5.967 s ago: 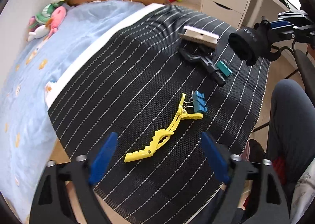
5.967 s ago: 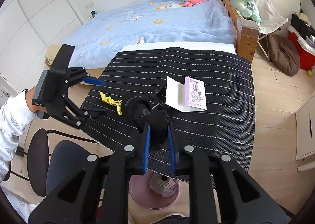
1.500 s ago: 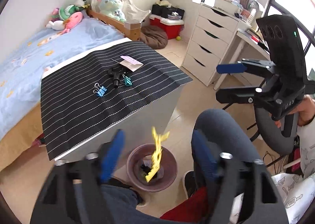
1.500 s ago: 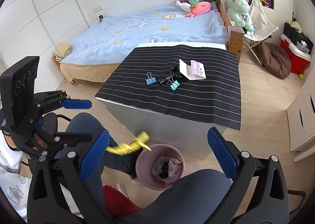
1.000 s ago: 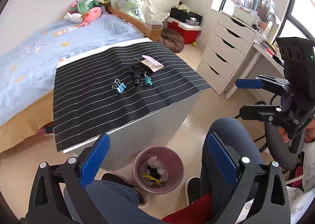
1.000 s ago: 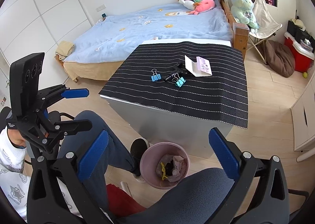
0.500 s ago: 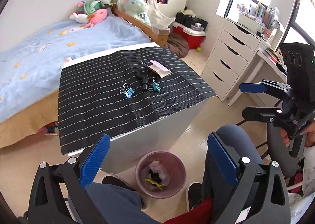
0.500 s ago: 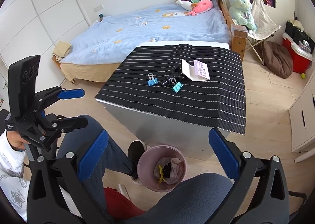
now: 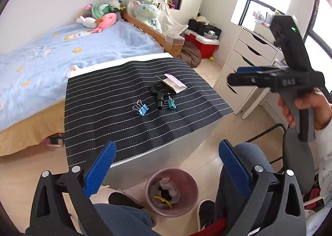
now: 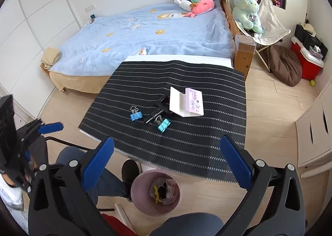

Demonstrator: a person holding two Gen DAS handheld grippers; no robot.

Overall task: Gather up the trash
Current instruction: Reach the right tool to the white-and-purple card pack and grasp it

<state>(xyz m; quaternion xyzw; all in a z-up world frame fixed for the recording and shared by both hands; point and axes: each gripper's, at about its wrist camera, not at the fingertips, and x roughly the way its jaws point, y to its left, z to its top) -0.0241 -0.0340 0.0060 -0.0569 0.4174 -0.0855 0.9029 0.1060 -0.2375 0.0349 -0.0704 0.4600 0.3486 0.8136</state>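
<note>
Both the left gripper (image 9: 167,165) and right gripper (image 10: 166,162) gape wide, empty, above the pink bin (image 10: 137,184) at the mat's edge (image 10: 166,165); two binder clips (image 10: 136,115) remain mid-mat.

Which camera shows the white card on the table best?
The right wrist view: the card faces the camera, showing its white flap and pink printed panel. The left wrist view shows the card edge-on and smaller, its print unreadable.
</note>
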